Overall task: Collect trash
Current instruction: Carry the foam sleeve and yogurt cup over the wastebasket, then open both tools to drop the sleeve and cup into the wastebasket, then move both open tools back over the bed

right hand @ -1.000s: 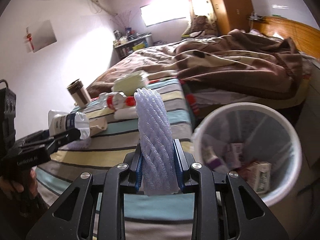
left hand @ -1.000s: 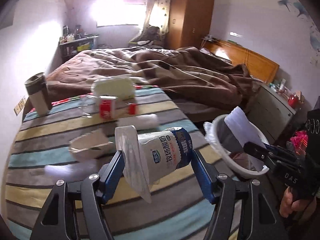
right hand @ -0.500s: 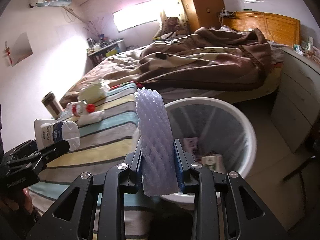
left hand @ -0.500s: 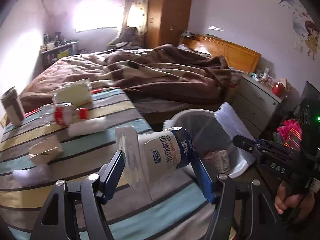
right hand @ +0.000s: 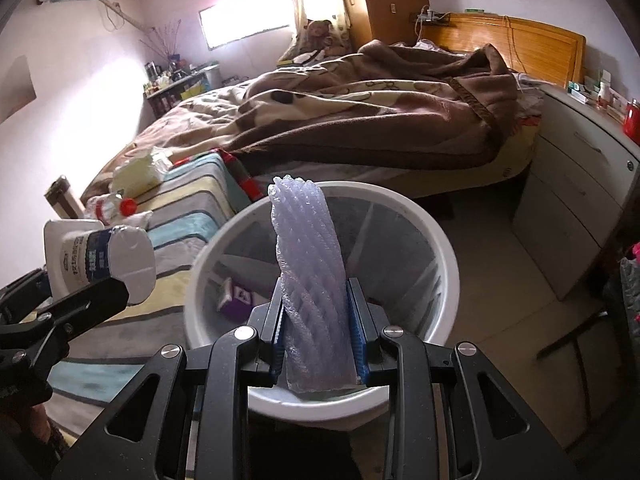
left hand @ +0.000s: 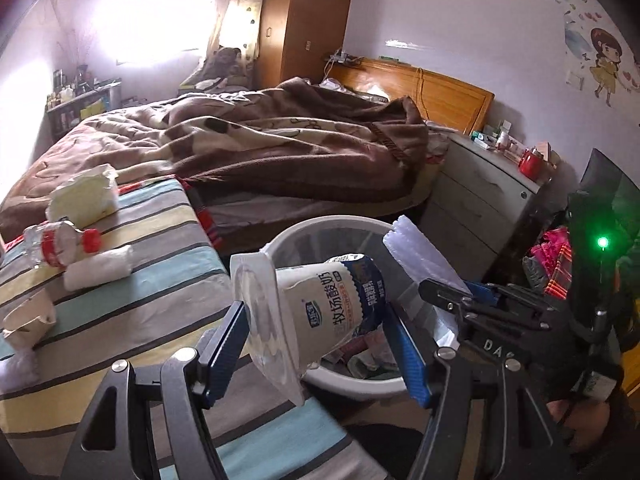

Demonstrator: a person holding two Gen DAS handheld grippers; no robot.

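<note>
striped cloth [left hand: 132,308] beside my bed [left hand: 256,148] holds scraps; left gripper [left hand: 320,344] clamps yogurt cup [left hand: 328,308], right gripper [right hand: 318,332] clamps foam net [right hand: 310,276] over white bin [right hand: 436,236]; only right view shows purple carton [right hand: 236,300] inside.

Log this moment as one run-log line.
left gripper: shut on white yogurt cup | right gripper: shut on white foam net sleeve | both over white round trash bin

A: Both cams sit right behind their jaws, tilted down, close over the white bin [left hand: 352,386].

B: Yep, both share that bin [right hand: 400,208], the striped table [left hand: 132,320] and the bed [right hand: 360,112] beyond.
</note>
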